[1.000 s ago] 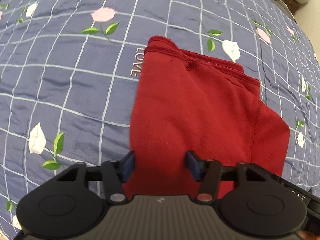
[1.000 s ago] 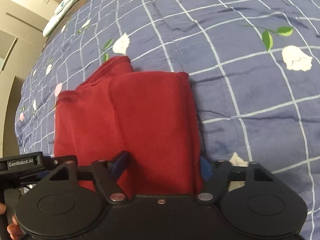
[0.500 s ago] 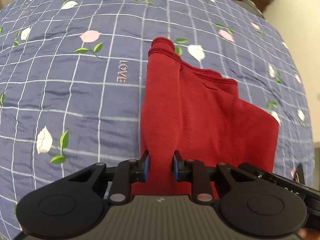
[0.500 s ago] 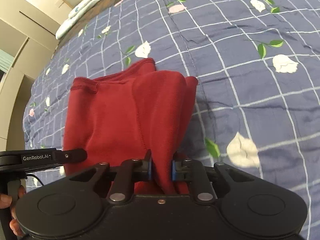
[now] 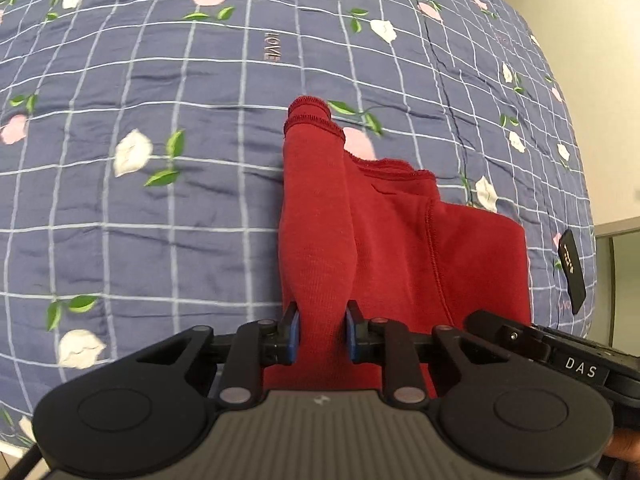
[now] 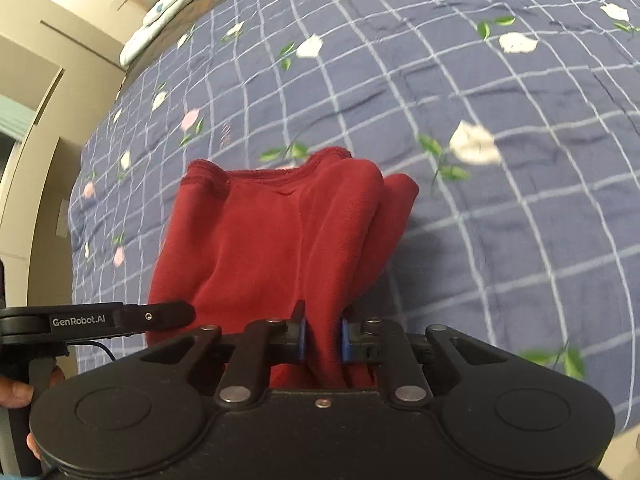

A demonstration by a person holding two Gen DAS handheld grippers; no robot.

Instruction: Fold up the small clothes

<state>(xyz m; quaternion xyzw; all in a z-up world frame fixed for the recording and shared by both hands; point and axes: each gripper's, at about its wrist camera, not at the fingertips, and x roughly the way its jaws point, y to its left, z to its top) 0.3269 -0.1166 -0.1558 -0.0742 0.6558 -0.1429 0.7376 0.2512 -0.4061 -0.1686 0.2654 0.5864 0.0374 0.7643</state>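
left claw (image 5: 319,334) is clamped on one bunched edge of the red garment (image 5: 400,240), its blue pads (image 5: 294,336) pinching a thick roll of cloth, and the right claw (image 6: 322,338) is gripping the other gathered edge in just the same way. the garment hangs stretched between the two, draping forward and down toward the bed's blue checked floral quilt (image 5: 160,80), its stitched hem at the far end. in the right wrist view the left tool's black arm (image 6: 96,320) sits just beside the cloth.
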